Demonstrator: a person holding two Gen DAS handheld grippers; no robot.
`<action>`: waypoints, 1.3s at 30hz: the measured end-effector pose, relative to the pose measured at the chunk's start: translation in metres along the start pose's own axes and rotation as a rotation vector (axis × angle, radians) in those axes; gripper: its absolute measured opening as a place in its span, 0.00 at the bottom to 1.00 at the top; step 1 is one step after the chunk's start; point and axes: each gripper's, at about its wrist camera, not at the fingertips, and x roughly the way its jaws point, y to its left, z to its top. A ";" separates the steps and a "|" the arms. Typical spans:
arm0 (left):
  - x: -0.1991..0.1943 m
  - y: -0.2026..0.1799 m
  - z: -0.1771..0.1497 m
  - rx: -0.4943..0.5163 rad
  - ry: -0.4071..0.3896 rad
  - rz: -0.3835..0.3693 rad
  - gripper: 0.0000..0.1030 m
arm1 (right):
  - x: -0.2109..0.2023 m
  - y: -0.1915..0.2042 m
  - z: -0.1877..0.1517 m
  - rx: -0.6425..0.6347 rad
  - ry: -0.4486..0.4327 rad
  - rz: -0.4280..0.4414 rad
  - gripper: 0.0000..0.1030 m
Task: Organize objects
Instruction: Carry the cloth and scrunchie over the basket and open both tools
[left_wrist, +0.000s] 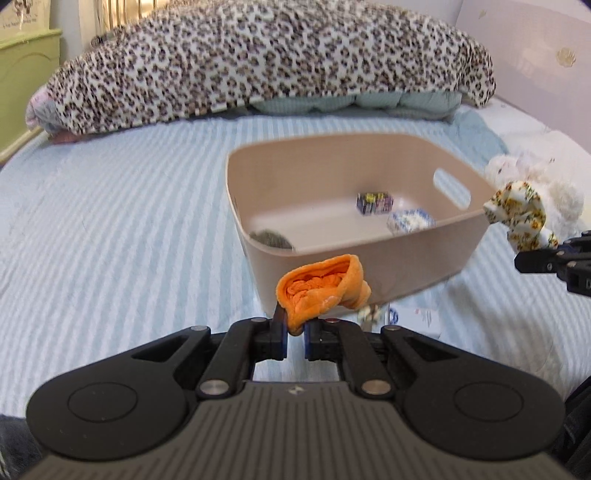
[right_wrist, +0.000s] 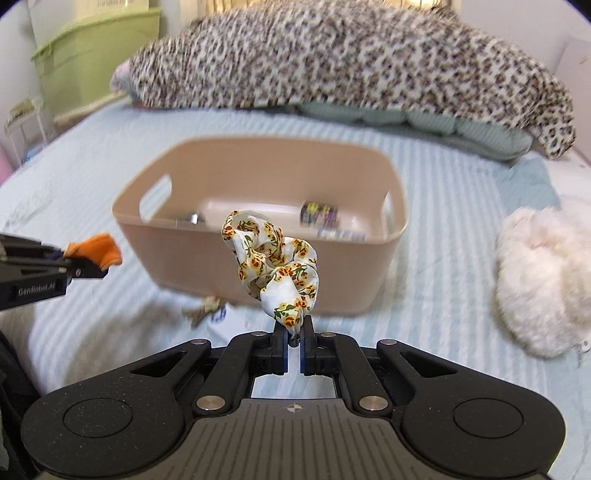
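My left gripper (left_wrist: 294, 328) is shut on an orange cloth (left_wrist: 320, 291) and holds it above the bed, just in front of a beige plastic bin (left_wrist: 369, 269). My right gripper (right_wrist: 293, 330) is shut on a floral scrunchie (right_wrist: 273, 262) and holds it up before the same bin (right_wrist: 258, 266). The bin holds a few small items: a dark patterned block (left_wrist: 373, 202), a blue-white packet (left_wrist: 410, 220) and a grey object (left_wrist: 271, 240). The right gripper (left_wrist: 546, 258) with the scrunchie (left_wrist: 519, 216) shows at the right of the left wrist view. The left gripper (right_wrist: 79, 264) with the orange cloth (right_wrist: 96, 253) shows at the left of the right wrist view.
The bin stands on a bed with a light blue striped sheet (left_wrist: 129, 206). A leopard-print blanket (left_wrist: 258, 62) lies across the back. A white fluffy item (right_wrist: 539, 280) lies right of the bin. Keys (right_wrist: 205, 310) and a card lie in front of it. A green box (right_wrist: 96, 55) stands at the back left.
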 end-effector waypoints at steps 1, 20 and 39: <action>-0.004 0.000 0.004 -0.002 -0.013 -0.003 0.09 | -0.001 -0.001 0.003 0.005 -0.017 -0.003 0.05; 0.027 -0.021 0.076 0.025 -0.108 0.020 0.09 | 0.013 -0.025 0.070 0.065 -0.174 -0.029 0.05; 0.133 -0.019 0.068 0.010 0.112 0.080 0.11 | 0.110 -0.021 0.073 0.031 0.005 -0.053 0.09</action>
